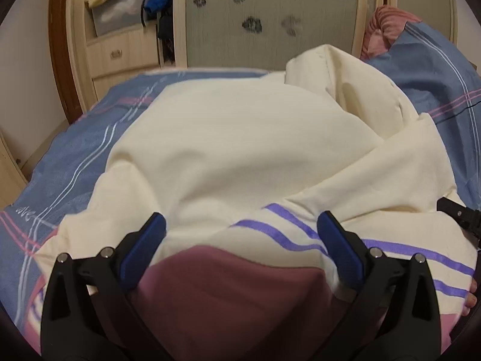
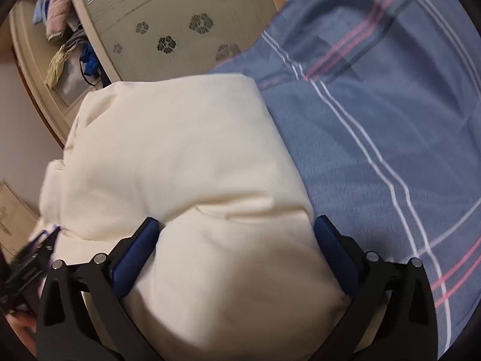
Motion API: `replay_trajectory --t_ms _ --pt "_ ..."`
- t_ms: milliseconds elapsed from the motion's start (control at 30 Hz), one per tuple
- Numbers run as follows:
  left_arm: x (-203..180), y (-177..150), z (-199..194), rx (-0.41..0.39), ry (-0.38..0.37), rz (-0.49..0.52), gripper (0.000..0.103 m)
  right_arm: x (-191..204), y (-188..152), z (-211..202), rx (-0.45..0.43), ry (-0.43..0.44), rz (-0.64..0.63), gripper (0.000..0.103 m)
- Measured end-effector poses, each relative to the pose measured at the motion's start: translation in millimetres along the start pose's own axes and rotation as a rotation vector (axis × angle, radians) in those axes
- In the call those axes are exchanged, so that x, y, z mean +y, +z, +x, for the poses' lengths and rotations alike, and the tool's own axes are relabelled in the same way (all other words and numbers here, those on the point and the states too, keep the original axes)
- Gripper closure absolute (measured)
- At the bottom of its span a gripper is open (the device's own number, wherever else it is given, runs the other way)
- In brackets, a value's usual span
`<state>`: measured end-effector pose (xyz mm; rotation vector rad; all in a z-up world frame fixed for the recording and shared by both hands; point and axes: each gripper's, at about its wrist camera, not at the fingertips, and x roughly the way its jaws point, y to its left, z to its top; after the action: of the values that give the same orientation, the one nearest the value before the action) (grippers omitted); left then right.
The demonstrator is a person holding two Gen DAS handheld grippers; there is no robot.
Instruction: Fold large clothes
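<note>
A large cream garment with purple stripes and a maroon part lies rumpled on the bed. My left gripper is open, its blue pads wide apart over the striped and maroon end. My right gripper is open too, its blue pads spread on either side of a thick cream fold. Whether the pads press the cloth I cannot tell. The right gripper's tip shows at the right edge of the left wrist view.
The bed has a blue cover with pink and white stripes. A pink pillow lies at the far right. A flowered panel stands behind the bed, and a cream cabinet with stuffed shelves stands at the far left.
</note>
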<state>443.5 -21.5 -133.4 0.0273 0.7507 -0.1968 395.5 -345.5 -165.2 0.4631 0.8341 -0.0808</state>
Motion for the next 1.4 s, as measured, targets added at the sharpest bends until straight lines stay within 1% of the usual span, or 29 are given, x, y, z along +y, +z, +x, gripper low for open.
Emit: replay_trajectory --t_ms 33,67,100,133,167,200,233,300,367,467,567,600,667,767,800,833,867,900,933,967,1000,1033,1067,1100,1167,1233,1300,1367,1400 --pt "3.5 1.0 -23.0 0.013 -0.004 -0.01 0.002 -0.7 -4.6 -23.4 -0.008 -0.003 -0.002 0.001" --pt "8.4 -0.3 -51.4 -0.03 -0.026 -0.013 0.002 -1.9 -12.5 -53.4 -0.037 -0.019 -0.027 0.001" --pt "14.2 -4.7 -83.1 -0.087 -0.072 -0.005 0.002 -3.8 -26.2 -91.7 -0.084 -0.031 -0.089 0.001" --pt "21.4 -13.0 -118.0 -0.129 -0.145 0.018 0.002 -5.7 -38.6 -115.7 -0.105 -0.023 -0.14 0.001" --pt "29.0 -22.1 -144.2 -0.144 -0.21 0.04 0.002 -10.0 -56.0 -140.3 -0.097 -0.003 -0.211 0.001" --pt "37.8 -32.3 -166.2 -0.153 -0.253 0.057 0.002 -16.1 -73.7 -157.4 -0.052 0.026 -0.281 0.001" --pt "50.2 -45.2 -187.5 -0.161 -0.277 0.071 0.002 -23.4 -90.4 -169.2 -0.006 0.041 -0.334 0.001" --pt "80.9 -69.8 -216.2 -0.136 -0.314 0.079 0.002 -39.5 -117.6 -186.6 0.041 0.021 -0.389 0.001" --pt "110.3 -91.5 -229.9 -0.069 -0.344 0.06 0.002 -63.5 -146.3 -205.2 0.084 0.009 -0.383 0.001" --pt "154.3 -122.1 -240.6 -0.015 -0.322 0.044 0.002 -103.0 -174.1 -221.0 0.158 0.118 -0.227 0.001" --pt "197.0 -149.2 -229.9 0.08 -0.289 -0.019 0.002 -128.6 -187.3 -204.2 0.278 0.199 -0.075 0.001" --pt "213.3 -156.9 -221.6 0.131 -0.309 -0.062 0.002 -131.1 -190.5 -201.4 0.28 0.203 -0.053 0.001" --pt "233.7 -168.5 -210.8 0.175 -0.321 -0.143 0.002 -126.8 -192.3 -203.4 0.26 0.206 -0.054 0.001" --pt "257.7 -184.1 -210.1 0.196 -0.382 -0.266 0.002 -117.8 -197.8 -209.5 0.261 0.268 -0.058 0.001" --pt "259.8 -189.0 -215.2 0.196 -0.397 -0.289 0.002 -114.7 -200.3 -210.9 0.265 0.272 -0.062 0.001" --pt "257.9 -193.8 -222.2 0.196 -0.375 -0.29 0.002 -105.5 -207.6 -215.5 0.251 0.227 -0.096 0.001" --pt "251.2 -197.7 -231.1 0.191 -0.323 -0.264 0.002 -96.2 -212.5 -220.7 0.223 0.175 -0.145 0.001" --pt "237.5 -200.9 -243.3 0.17 -0.236 -0.196 0.002 -77.1 -224.3 -231.1 0.154 0.084 -0.27 0.001" --pt "212.7 -209.4 -259.0 0.122 -0.127 -0.063 0.002 -61.1 -233.4 -238.5 0.102 0.024 -0.385 0.001" --pt "186.2 -219.1 -271.6 0.076 -0.035 0.077 0.002 -40.5 -248.7 -246.3 0.039 -0.046 -0.551 0.001" --pt "164.3 -228.5 -280.0 0.041 0.04 0.194 0.002 -15.5 -272.2 -253.5 -0.048 -0.156 -0.772 0.001" --pt "136.2 -243.5 -285.6 0.017 0.127 0.337 0.002 -1.5 -289.8 -255.5 -0.102 -0.232 -0.904 0.001" --pt "116.4 -255.8 -286.3 0.016 0.179 0.439 0.002 12.3 -308.9 -255.8 -0.13 -0.282 -1.041 0.001" --pt "97.6 -267.7 -285.8 0.013 0.217 0.532 0.002 22.9 -324.2 -256.1 -0.121 -0.277 -1.137 0.001" --pt "65.6 -291.2 -287.0 -0.032 0.252 0.694 0.002 35.7 -345.0 -260.0 -0.116 -0.236 -1.244 0.001" --pt "45.1 -307.3 -287.7 -0.061 0.22 0.788 0.002 44.0 -360.2 -261.9 -0.115 -0.216 -1.332 0.001" --pt "33.9 -314.9 -277.3 -0.013 0.193 0.845 0.002 51.7 -369.9 -257.2 -0.13 -0.238 -1.4 0.001" --pt "25.5 -318.7 -265.4 0.019 0.226 0.905 0.002 52.2 -369.2 -249.7 -0.124 -0.274 -1.407 0.001" --pt "23.1 -320.3 -260.6 0.037 0.23 0.928 0.002 52.2 -366.9 -243.9 -0.096 -0.277 -1.397 0.001"
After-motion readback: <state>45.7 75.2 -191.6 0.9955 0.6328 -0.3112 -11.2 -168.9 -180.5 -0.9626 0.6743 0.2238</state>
